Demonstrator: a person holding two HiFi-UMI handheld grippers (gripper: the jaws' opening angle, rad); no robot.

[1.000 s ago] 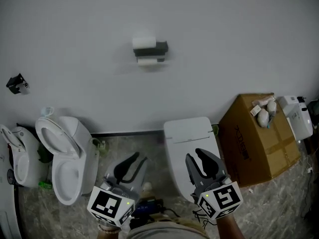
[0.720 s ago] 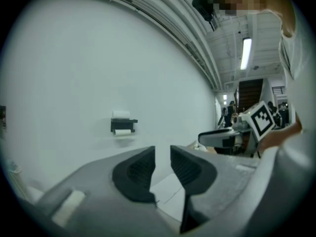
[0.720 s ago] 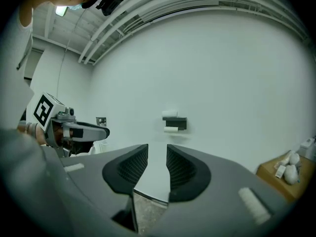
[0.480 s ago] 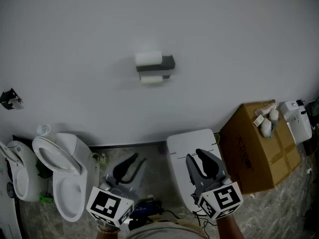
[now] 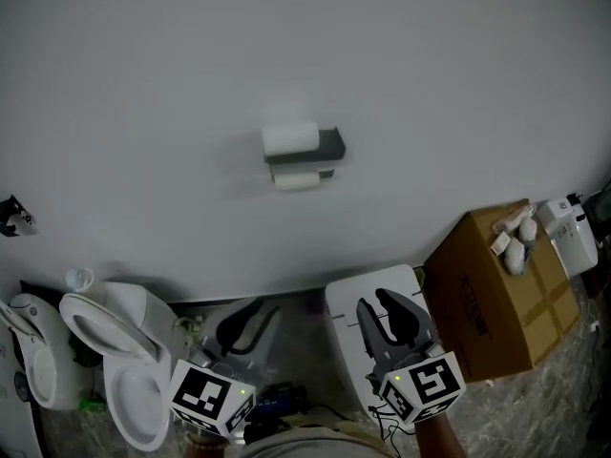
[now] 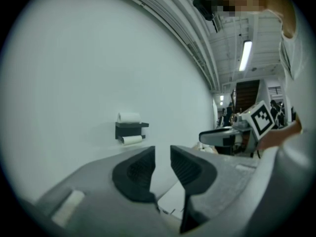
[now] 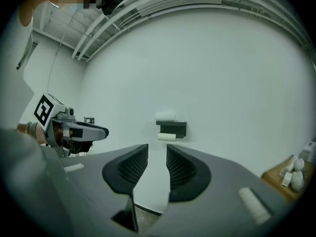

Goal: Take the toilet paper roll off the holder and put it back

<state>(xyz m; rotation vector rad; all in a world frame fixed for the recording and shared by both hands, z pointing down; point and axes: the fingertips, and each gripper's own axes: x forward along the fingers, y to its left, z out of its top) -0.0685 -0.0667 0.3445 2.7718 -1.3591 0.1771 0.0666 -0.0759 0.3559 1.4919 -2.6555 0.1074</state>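
Toilet paper roll (image 5: 296, 179): hung on the underside of the dark holder (image 5: 325, 146) on the white wall (image 5: 449, 74). It is well ahead of and above both pairs of your jaw tips, and neither touches it.
Upper roll (image 5: 290, 138): lies on the holder's top shelf, straight over the first roll.
Left gripper (image 6: 162, 154): your jaws are released, with a narrow gap and nothing between the pads. The holder shows far off, up and to the left of the left jaw tip.
Right gripper (image 7: 157, 152): released the same way, with a narrow gap and nothing in it. The holder shows far off, almost straight above the gap.
Closed white toilet (image 5: 355, 299): directly under the right jaws in the head view.
Open toilet (image 5: 143, 322): seat raised, to the left of your left jaws.
Cardboard box (image 5: 496, 289): to the right of your right jaws, with white bundles on its top.
Wall fitting (image 5: 11, 216): small and dark, far to the left of the left jaws.
Change over the last second: in the head view the holder and both rolls sit lower and look slightly larger. The wall fitting has dropped too, and both toilets have slid toward the bottom edge. Your grippers keep their place in that view, with their gaps unchanged.
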